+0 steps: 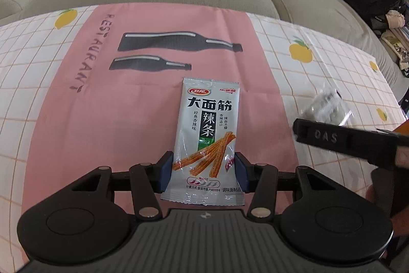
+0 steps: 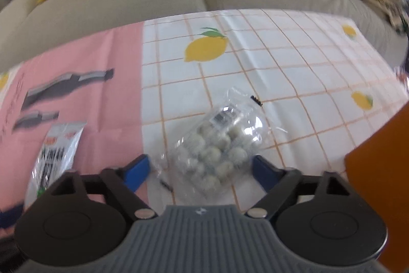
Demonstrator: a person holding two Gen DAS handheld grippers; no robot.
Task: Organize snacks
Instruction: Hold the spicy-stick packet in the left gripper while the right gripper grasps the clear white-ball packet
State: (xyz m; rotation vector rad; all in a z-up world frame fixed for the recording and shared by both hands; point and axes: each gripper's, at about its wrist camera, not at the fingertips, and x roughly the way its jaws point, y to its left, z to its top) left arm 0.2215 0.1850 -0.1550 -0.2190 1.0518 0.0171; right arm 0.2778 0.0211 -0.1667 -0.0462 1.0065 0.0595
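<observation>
- Silver spicy-strip packet [image 1: 205, 137], lying on pink mat [image 1: 102, 106] on desk, is being gripped at both edges by left claw [image 1: 203, 172].
- Clear bag of pale round snacks [image 2: 222, 145] is being straddled by right claw [image 2: 200, 170], jaws wide, not pressing.
- Orange box [image 2: 381, 163] is sitting at right.

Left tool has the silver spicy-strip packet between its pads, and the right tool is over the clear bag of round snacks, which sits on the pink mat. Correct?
Not quite. The clear bag of round snacks lies on the white lemon-print cloth, beside the pink mat, as the right wrist view shows. The left tool does have the silver packet between its pads, and the right tool is over the bag.
</observation>
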